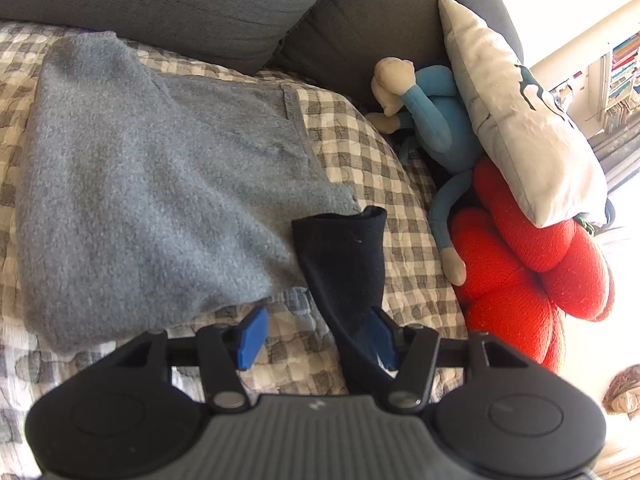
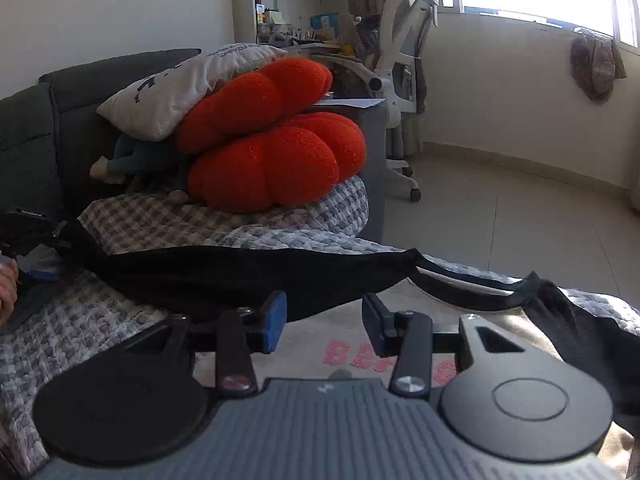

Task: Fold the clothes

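Observation:
A beige top with pink letters (image 2: 312, 346) and black sleeves lies on the checked quilt (image 2: 168, 216). One black sleeve (image 2: 240, 276) stretches left across the quilt. My right gripper (image 2: 324, 320) hovers open over the beige front, with nothing between its pads. In the left wrist view the same dark sleeve (image 1: 344, 264) drapes along the inner side of the right finger. My left gripper (image 1: 318, 336) stands open, its left pad well clear of the cloth. A folded grey fleece (image 1: 152, 184) rests on the quilt ahead of it.
A red knitted cushion (image 1: 532, 280), a blue doll (image 1: 440, 136) and a white pillow (image 1: 516, 120) are piled at the sofa's end. Grey sofa back cushions (image 1: 180, 4) rise behind. A white office chair (image 2: 400, 68) stands on the tiled floor past the sofa arm.

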Tool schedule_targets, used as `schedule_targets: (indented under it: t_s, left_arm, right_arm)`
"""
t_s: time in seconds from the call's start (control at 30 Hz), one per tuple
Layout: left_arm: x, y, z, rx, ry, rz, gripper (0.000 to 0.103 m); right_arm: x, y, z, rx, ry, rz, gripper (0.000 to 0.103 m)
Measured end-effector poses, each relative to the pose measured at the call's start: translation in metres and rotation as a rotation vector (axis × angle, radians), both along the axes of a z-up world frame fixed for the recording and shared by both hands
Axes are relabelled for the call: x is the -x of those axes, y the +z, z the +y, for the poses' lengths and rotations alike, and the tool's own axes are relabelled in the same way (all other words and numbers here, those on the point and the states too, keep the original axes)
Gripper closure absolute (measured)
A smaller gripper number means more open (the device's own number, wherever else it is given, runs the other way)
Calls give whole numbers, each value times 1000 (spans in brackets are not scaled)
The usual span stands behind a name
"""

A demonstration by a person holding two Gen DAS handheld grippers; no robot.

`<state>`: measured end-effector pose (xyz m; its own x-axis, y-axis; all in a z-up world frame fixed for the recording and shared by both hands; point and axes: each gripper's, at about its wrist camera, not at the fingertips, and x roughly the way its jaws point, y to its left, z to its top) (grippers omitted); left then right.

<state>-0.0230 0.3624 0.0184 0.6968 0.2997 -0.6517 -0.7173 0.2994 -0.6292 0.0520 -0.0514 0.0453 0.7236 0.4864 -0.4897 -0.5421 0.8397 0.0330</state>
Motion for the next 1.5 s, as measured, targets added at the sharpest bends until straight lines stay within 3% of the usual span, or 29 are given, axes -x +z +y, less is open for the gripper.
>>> schedule_targets:
  t_s: [0.17, 0.27, 0.43, 0.47, 0.5, 0.53, 0.67, 0.8, 0.9, 0.97, 1.1, 1.23, 1.3, 1.37, 1.5]
  left_arm:
    - [12, 11, 10, -59, 38, -38, 46]
    - [21, 12, 17, -45, 60, -54, 46]
    - [28, 12, 28, -41, 86, -62, 46]
    - [30, 11, 30, -29, 96, -68, 46]
    - [33, 10, 33, -14, 106, -75, 46]
    - [35, 9, 35, -1, 117, -82, 46]
    - [42, 11, 35, 9, 161, -96, 46]
    - [41, 14, 33, -11, 167, -88, 46]
    - [39, 13, 33, -12, 167, -82, 46]
    - [39, 13, 33, -18, 163, -80, 46]
    - [40, 15, 33, -29, 156, -82, 45]
    - [33, 14, 31, -32, 131, -78, 45]
    - [27, 15, 28, -39, 101, -75, 45]
    - [21, 17, 24, -55, 62, -70, 45]
    - [13, 21, 18, -101, -13, -53, 43]
  right_arm:
    - [-12, 0, 144, 173, 319, -64, 54]
    - [-14, -13, 210, 264, 475, -86, 54]
    - [-23, -37, 273, 358, 590, -80, 54]
    - [-26, -41, 281, 378, 594, -76, 64]
    - [-30, -43, 287, 387, 585, -68, 77]
    - [-33, -39, 288, 373, 577, -67, 99]
    - [-38, -4, 276, 174, 559, -97, 99]
    - [-70, 9, 275, 86, 386, -86, 99]
    - [-98, -5, 290, 123, 205, -30, 98]
    - [-118, -17, 294, 163, 85, 56, 87]
    - [-140, -30, 276, 175, -106, 151, 87]
    - [-122, -28, 247, 81, 15, 194, 87]
    - [-114, -33, 238, -10, 137, 345, 86]
    - [-111, -46, 233, -112, 177, 514, 86]
    - [-111, -64, 237, -247, 144, 629, 86]
